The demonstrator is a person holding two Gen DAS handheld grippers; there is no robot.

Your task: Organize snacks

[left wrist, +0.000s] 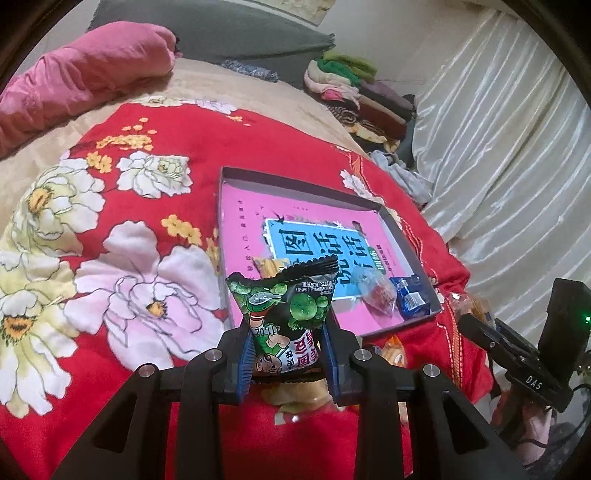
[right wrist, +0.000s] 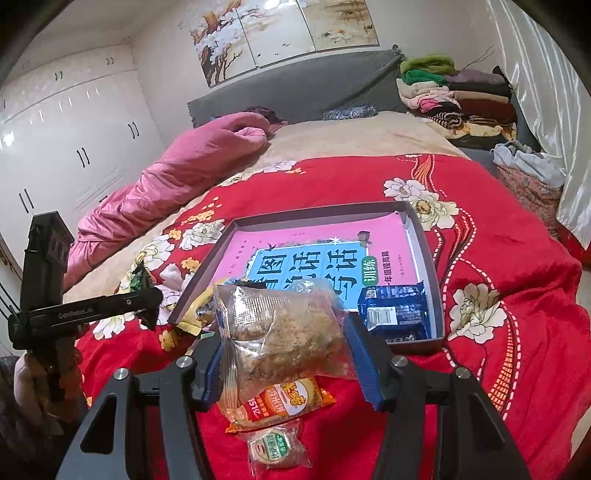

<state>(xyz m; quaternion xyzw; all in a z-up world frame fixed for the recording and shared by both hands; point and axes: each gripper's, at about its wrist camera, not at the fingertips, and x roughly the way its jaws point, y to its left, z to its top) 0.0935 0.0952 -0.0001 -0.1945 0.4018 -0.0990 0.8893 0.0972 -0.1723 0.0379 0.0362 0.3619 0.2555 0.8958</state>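
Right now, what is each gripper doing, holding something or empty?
Left gripper: closed on a green and black snack packet.
Right gripper: closed on a clear bag of brown crumbly snack.

A home bedroom: a bed under a red floral quilt (right wrist: 498, 236), white wardrobe (right wrist: 66, 147), folded clothes (right wrist: 458, 96).

1. The left wrist view looks forward along its fingers, low over the red floral bedspread (left wrist: 155, 236), facing the headboard (left wrist: 207, 29), close to the shallow box (left wrist: 221, 206).
2. The right wrist view sits just before the box's (right wrist: 428, 254) near rim, facing the headboard (right wrist: 295, 81) and wardrobe (right wrist: 66, 122).
3. Both share the box, bedspread (right wrist: 517, 258), pink quilt (left wrist: 81, 74) (right wrist: 177, 173) and folded clothes (left wrist: 354, 88) (right wrist: 458, 92).
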